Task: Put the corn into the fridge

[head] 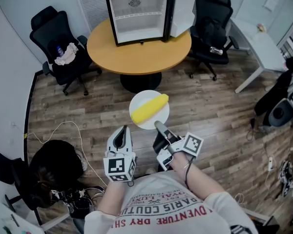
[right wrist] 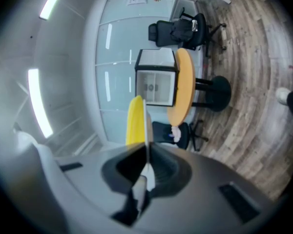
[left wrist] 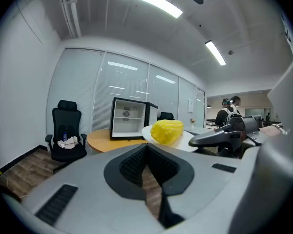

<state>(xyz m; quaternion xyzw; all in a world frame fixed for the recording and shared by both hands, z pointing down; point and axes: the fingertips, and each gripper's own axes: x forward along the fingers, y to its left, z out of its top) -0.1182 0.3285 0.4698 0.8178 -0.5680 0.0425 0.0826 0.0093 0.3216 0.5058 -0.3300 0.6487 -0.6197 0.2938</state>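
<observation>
A yellow corn cob [head: 149, 108] lies on a small white plate [head: 142, 97], carried level above the wood floor. My right gripper [head: 158, 126] is shut on the plate's near rim; in the right gripper view the plate [right wrist: 146, 130] shows edge-on between the jaws with the corn [right wrist: 135, 122] on one side. My left gripper [head: 123, 131] sits just left of the plate, shut and empty, apart from it. The black mini fridge [head: 138, 14] stands ahead on the round wooden table [head: 136, 50], its door [head: 183, 9] swung open to the right, and its white shelves are bare. The left gripper view shows the corn [left wrist: 166, 130] and the fridge [left wrist: 128, 119].
Black office chairs stand left [head: 56, 38] and right [head: 211, 26] of the table, the left one with a cloth and a bottle on its seat. A white desk [head: 261, 50] is at the far right. Cables [head: 63, 130] and a black bag [head: 56, 162] lie on the floor at left.
</observation>
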